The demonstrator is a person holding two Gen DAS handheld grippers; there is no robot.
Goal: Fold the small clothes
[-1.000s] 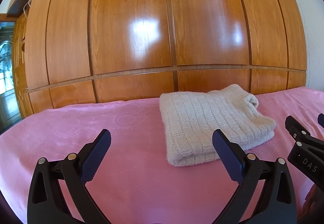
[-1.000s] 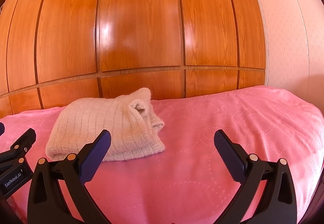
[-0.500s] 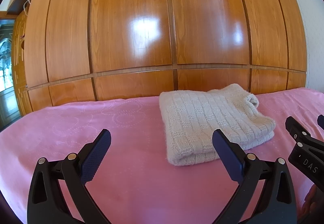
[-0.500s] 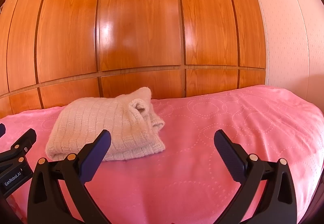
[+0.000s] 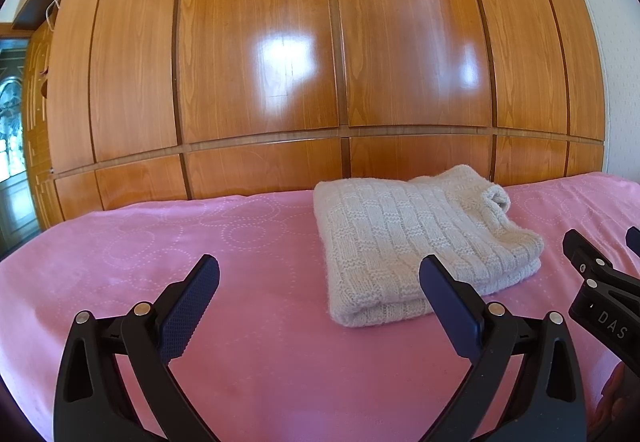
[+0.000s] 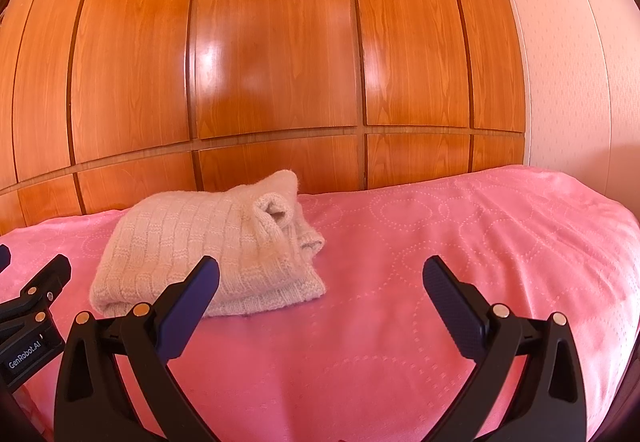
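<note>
My left gripper (image 5: 319, 292) and right gripper (image 6: 321, 292) hang wide open and empty, unchanged over the past second; the cream knit sweater (image 5: 420, 238) lies folded, right of centre on the pink bedspread (image 5: 160, 254). Folding looks finished.

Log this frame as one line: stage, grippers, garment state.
stage: fold looks done | left gripper: open, empty | right gripper: open, empty | cream knit sweater: folded, lying on pink bedspread, untouched
</note>
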